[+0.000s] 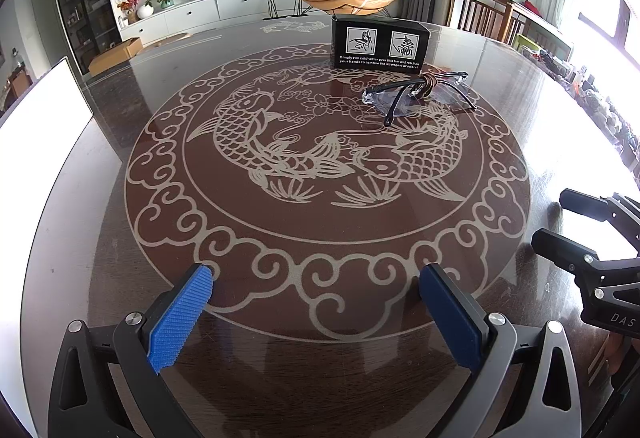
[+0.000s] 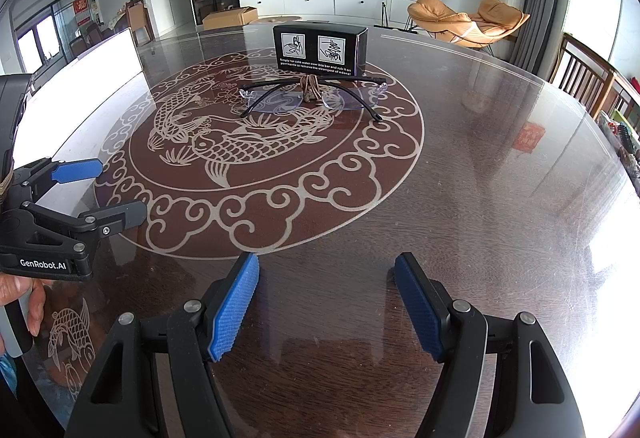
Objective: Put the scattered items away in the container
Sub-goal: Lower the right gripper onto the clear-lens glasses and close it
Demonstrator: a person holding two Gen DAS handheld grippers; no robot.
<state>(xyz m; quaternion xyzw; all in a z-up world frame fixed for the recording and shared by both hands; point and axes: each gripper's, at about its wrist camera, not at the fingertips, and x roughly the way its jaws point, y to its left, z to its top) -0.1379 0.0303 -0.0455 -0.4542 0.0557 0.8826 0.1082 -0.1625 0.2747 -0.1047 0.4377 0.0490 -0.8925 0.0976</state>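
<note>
Clear-lensed glasses (image 1: 384,98) (image 2: 280,103) with black arms lie open on the far half of the table, a small brown coiled band (image 1: 426,84) (image 2: 310,86) resting at their bridge. Just behind them stands a black box (image 1: 380,44) (image 2: 320,50) with white pictograms. A bright white container (image 1: 40,110) (image 2: 100,62) sits at the table's left edge, its inside washed out. My left gripper (image 1: 316,274) (image 2: 120,190) hovers open over the near side, nothing between its blue pads. My right gripper (image 2: 326,260) (image 1: 550,216) is open and empty beside it, to the right.
The round glass-topped table (image 1: 304,214) (image 2: 480,178) bears a koi and cloud pattern. Wooden chairs (image 1: 480,14) (image 2: 580,78) stand beyond its right rim, with cluttered shelves (image 1: 600,98) further right. A person's hand (image 2: 28,302) grips the left tool's handle.
</note>
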